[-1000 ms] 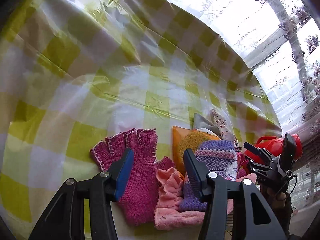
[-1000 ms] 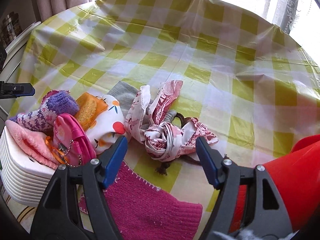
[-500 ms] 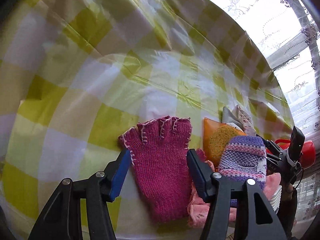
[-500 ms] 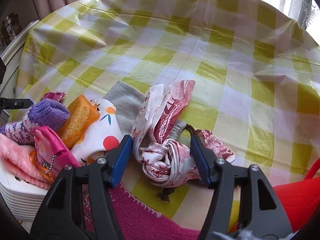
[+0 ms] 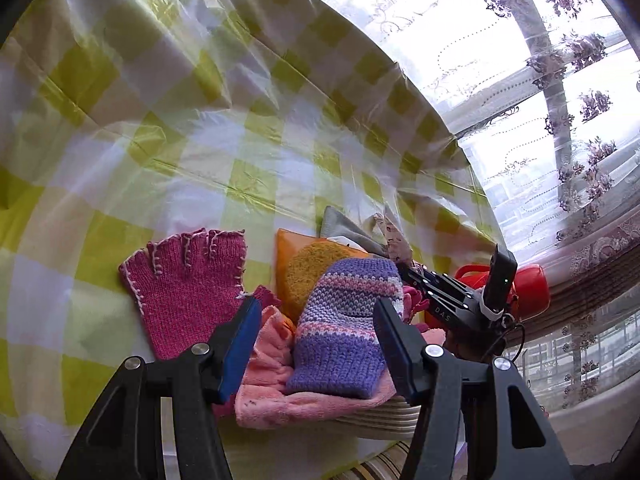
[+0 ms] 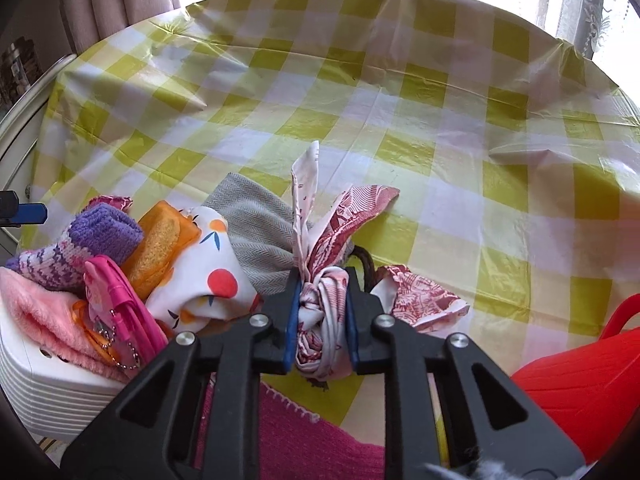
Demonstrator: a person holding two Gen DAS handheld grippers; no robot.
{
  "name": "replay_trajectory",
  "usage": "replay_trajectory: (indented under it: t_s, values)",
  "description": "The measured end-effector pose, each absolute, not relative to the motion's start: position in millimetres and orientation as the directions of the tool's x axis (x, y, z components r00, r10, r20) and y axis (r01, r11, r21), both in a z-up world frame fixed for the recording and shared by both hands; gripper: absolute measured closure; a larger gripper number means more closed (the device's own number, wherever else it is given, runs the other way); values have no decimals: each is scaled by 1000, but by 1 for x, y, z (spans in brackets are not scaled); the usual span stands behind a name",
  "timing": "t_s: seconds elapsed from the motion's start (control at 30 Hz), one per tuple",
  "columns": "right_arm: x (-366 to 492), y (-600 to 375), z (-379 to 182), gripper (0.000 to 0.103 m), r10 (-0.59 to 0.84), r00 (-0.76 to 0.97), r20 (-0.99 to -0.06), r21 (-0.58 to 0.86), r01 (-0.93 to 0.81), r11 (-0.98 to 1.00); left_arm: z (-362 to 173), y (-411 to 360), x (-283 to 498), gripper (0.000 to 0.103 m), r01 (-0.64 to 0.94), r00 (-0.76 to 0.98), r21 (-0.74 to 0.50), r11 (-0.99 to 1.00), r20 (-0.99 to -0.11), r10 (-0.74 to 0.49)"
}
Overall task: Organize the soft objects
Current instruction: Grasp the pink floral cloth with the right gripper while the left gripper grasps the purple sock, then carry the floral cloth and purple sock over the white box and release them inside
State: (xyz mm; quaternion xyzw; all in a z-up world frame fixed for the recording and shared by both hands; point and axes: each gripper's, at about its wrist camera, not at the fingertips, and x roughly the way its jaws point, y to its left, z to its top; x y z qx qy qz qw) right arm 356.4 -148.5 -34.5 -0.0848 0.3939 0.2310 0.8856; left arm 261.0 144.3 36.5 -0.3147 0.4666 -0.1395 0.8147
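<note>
Knotted red-and-white printed cloth scarf (image 6: 324, 316): lies on the yellow-and-white checked plastic tablecloth (image 6: 400, 120), just right of the white ribbed plastic basket (image 6: 36, 380). Right gripper (image 6: 322, 320) is closing, blue pads pressed on the scarf's knot.

Risks, as I judge them:
- Grip is on the knot only. Loose tails could drag on the tablecloth or snag the grey herringbone cloth (image 6: 256, 232) that touches the scarf on the basket side.
- Basket is already heaped; another piece may slide off its rim.

Left gripper (image 5: 316, 344) hangs spread over the basket, holding nothing, the purple-and-pink striped knitted piece (image 5: 344, 328) below the gap.

View differences: the left wrist view shows the whole magenta knitted fingerless glove (image 5: 188, 284) left of the basket; the right shows only its cuff. Only the right view shows the pinch.
</note>
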Motion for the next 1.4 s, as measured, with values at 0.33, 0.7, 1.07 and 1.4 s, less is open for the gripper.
replay_trajectory:
  t_s: [0.33, 0.7, 1.07, 1.4]
  values:
    - [309, -165, 3, 81, 311, 674, -670, -9, -427, 904, 41, 85, 299, 31, 4, 384, -627, 779, -718, -580]
    - [257, -172, 18, 81, 327, 692, -644, -9, -434, 901, 8, 67, 327, 66, -19, 279, -511, 859, -828, -486]
    - [216, -192, 22, 81, 325, 701, -635, 26, -400, 916, 55, 81, 294, 87, -57, 506, -348, 936, -818, -274]
    - [177, -214, 27, 81, 301, 722, -623, 49, -349, 936, 104, 78, 253, 87, -110, 653, -249, 962, -748, -119]
